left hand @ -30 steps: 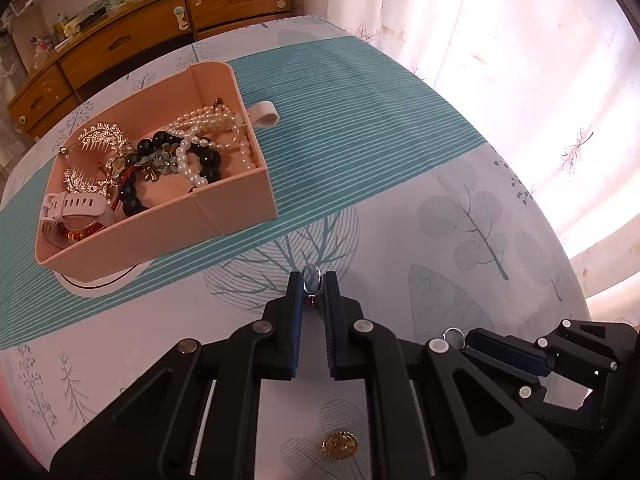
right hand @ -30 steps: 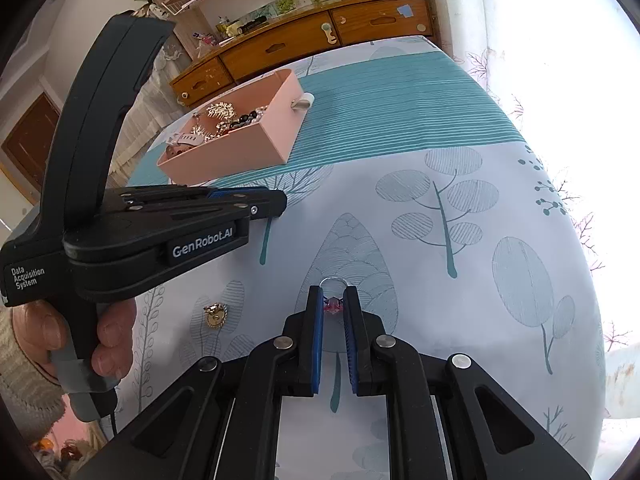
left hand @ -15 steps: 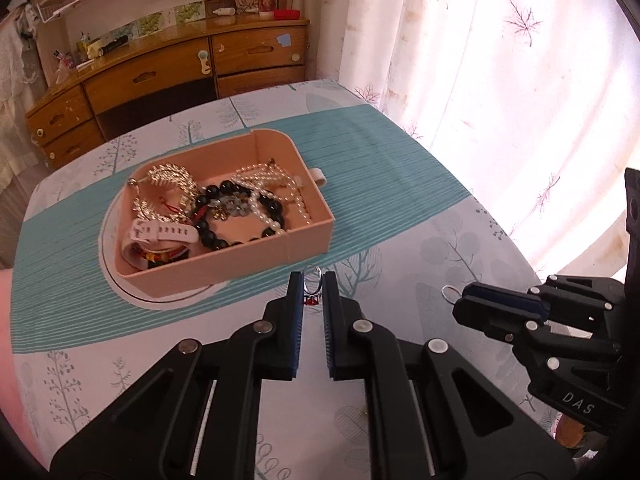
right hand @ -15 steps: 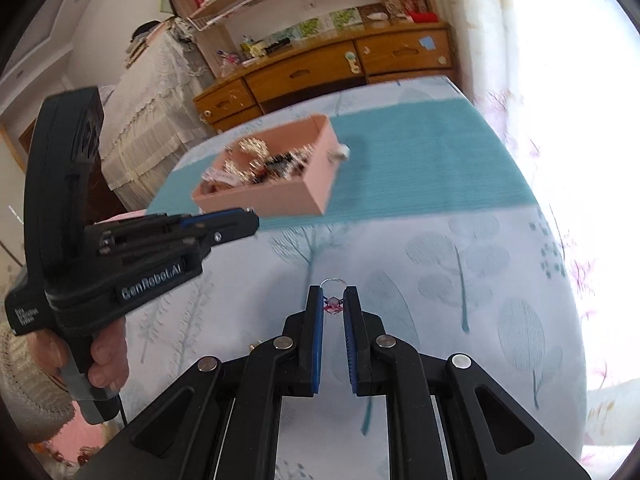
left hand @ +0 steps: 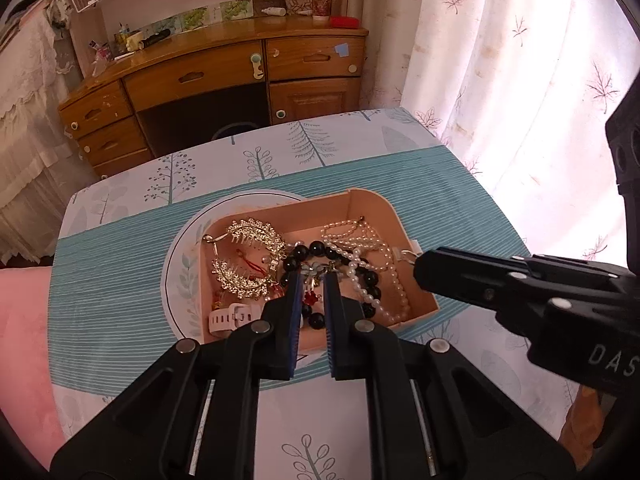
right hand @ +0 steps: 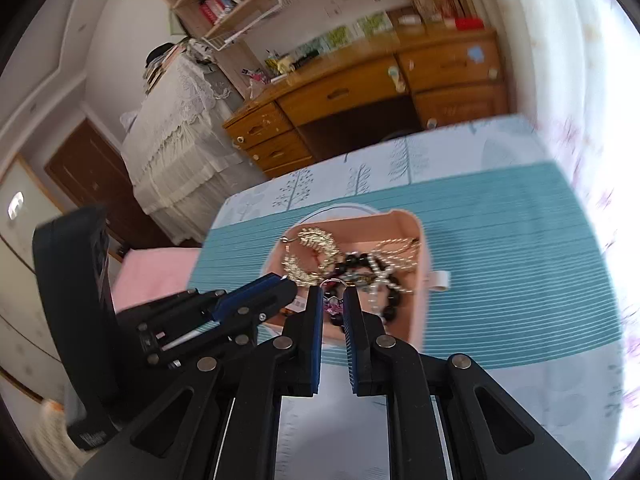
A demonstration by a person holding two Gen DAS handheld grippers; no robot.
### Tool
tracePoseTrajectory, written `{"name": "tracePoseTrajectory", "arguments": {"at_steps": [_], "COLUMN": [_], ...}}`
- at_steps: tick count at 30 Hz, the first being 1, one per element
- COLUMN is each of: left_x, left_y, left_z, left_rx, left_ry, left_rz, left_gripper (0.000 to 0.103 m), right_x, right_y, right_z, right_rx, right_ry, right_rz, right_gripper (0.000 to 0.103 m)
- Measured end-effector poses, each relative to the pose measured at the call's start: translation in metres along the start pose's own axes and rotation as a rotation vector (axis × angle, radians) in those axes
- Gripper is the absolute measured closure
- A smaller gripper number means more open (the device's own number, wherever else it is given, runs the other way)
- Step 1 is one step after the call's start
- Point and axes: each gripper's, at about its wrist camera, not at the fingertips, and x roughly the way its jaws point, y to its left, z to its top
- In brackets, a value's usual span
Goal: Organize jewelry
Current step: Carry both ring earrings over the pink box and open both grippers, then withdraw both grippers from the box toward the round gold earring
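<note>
A pink open box (left hand: 412, 240) (right hand: 416, 224) on the table holds gold hair combs (left hand: 248, 256), a black bead bracelet (left hand: 316, 250), pearl strands (left hand: 368, 248) and a white watch strap (left hand: 232, 316). My left gripper (left hand: 312, 294) is shut on a small ring with a red stone (left hand: 311, 298), held above the box's near side. My right gripper (right hand: 333, 300) is shut on a silver ring with a pink stone (right hand: 333, 305), also over the box. In the left wrist view the right gripper (left hand: 424, 266) reaches over the box's right wall with the ring at its tip.
The table carries a white leaf-print cloth with a teal striped band (left hand: 120, 292). A wooden desk with drawers (left hand: 224, 80) stands behind the table. Curtains (left hand: 500, 80) hang at the right. A pink surface (left hand: 20, 340) lies at the left.
Both grippers have lifted and moved forward from the table's near part to above the pink box, each still holding its ring. The right wrist view is blurred from motion.
</note>
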Motion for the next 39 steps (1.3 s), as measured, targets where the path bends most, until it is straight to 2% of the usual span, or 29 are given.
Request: {"name": "tracePoseTrajectory", "arguments": {"at_steps": [2,3,4,6,11,17,31,32,34,35,39], "left_x": [0.002,0.003,0.003,0.000,-0.011,-0.030,-0.084,-0.088,-0.095,-0.098,-0.106], "left_y": [0.003,0.005,0.007,0.011,0.019,0.018,-0.014,-0.015,-0.016,-0.016,-0.014], "left_z": [0.002,0.002,0.002,-0.001,-0.009,-0.029,-0.099,-0.105,-0.117,-0.124,-0.152], "left_rx": [0.001,-0.005,-0.012,-0.031,-0.050,-0.059,-0.042,-0.048,-0.065,-0.077,-0.134], "left_ry": [0.018,0.026,0.031,0.020,0.004,-0.004,-0.028,-0.032,-0.042,-0.044,-0.044], "left_rz": [0.004,0.004,0.002,0.007,0.015,0.018,-0.019,-0.022,-0.027,-0.029,-0.037], "left_gripper": [0.091,0.081,0.066,0.049,0.049,0.049,0.049,0.049,0.049,0.049,0.049], "right_x": [0.013,0.018,0.022,0.028,0.034,0.019,-0.041,-0.045,-0.054,-0.057,-0.065], "right_y": [-0.005,-0.006,-0.008,-0.009,-0.008,-0.010,0.000,0.000,0.001,0.001,0.007], "right_z": [0.011,0.015,0.018,0.021,0.019,-0.002,-0.091,-0.099,-0.113,-0.121,-0.150], "right_rx": [0.067,0.091,0.111,0.128,0.132,0.112,-0.054,-0.062,-0.078,-0.088,-0.154], "right_ry": [0.043,0.052,0.059,0.067,0.073,0.069,0.083,0.085,0.085,0.081,0.075], "right_rz": [0.031,0.038,0.046,0.061,0.053,0.026,-0.088,-0.100,-0.115,-0.124,-0.163], "right_gripper": [0.093,0.092,0.091,0.088,0.087,0.087,0.087,0.086,0.073,0.069,0.068]}}
